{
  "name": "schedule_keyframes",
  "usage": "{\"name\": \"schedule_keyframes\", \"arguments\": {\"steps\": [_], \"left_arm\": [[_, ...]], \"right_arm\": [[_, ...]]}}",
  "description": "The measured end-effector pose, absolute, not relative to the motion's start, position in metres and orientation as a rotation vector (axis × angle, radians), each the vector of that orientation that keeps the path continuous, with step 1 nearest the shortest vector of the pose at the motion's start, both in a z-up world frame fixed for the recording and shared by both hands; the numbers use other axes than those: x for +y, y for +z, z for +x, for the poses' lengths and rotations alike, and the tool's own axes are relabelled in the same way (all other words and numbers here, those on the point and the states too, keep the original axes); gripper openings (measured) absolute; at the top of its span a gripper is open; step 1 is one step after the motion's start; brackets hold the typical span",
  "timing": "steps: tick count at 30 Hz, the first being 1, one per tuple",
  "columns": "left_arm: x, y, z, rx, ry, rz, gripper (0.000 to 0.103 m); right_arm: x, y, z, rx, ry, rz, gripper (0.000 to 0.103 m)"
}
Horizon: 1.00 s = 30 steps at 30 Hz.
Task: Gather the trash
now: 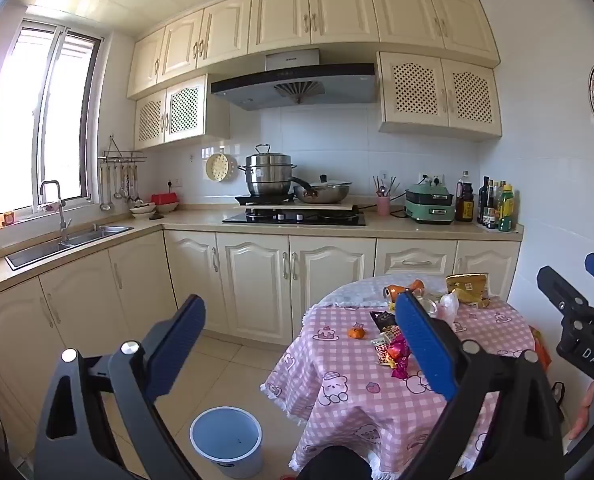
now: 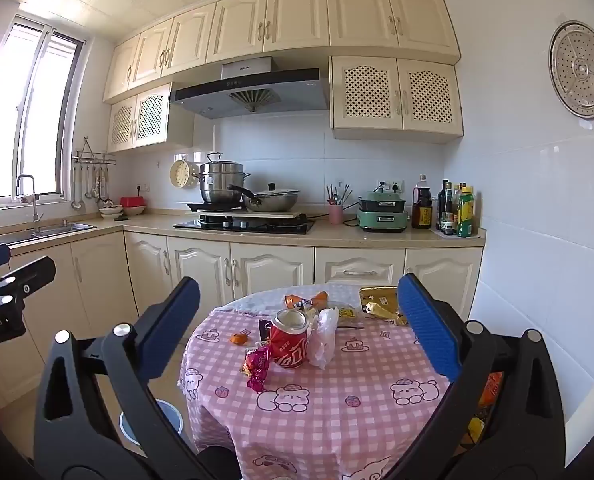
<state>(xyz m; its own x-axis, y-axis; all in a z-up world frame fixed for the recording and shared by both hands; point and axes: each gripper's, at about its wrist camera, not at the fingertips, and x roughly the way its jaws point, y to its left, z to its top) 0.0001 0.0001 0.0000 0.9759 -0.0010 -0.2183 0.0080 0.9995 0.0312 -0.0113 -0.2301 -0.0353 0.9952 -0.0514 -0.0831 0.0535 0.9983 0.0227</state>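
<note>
Beside the round table [image 2: 377,420] a white plastic bucket [image 1: 226,440] stands on the pale floor tiles, its smooth blue inside bare apart from one tiny dark speck. The table wears a pink checked cloth printed with cartoon bears, fringed at the hem. The trash lies scattered on it, well short of the bucket: a dented red drink can [image 2: 291,340] standing upright with its top torn open, a crumpled whitish plastic bag [image 2: 324,336] touching its right side, a shiny magenta foil wrapper [image 2: 258,366] just in front on the left, a small orange piece [image 2: 239,338] alone to the left, a crushed orange can [image 2: 305,300] lying on its side behind, and a creased gold packet [image 2: 379,300] at the far right. The left gripper [image 1: 301,344] and the right gripper [image 2: 297,334] both hang with their ribbed blue pads spread wide, grasping nothing
</note>
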Motion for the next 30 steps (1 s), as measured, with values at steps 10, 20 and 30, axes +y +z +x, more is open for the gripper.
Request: {"name": "schedule_keyframes", "arguments": {"steps": [10,20,30], "left_arm": [[0.005,-0.001,0.003,0.223,-0.003,0.03,0.094],[0.008,-0.002,0.0,0.227,-0.004,0.03,0.094],[0.004,-0.005,0.005,0.232,0.002,0.03,0.094]], "right_arm": [[-0.226,-0.038,-0.007,0.093,-0.05,0.015,0.097],[-0.227,-0.041,-0.008,0.098,-0.05,0.013,0.097],[-0.228,-0.048,-0.012,0.098,-0.051,0.013,0.097]]}}
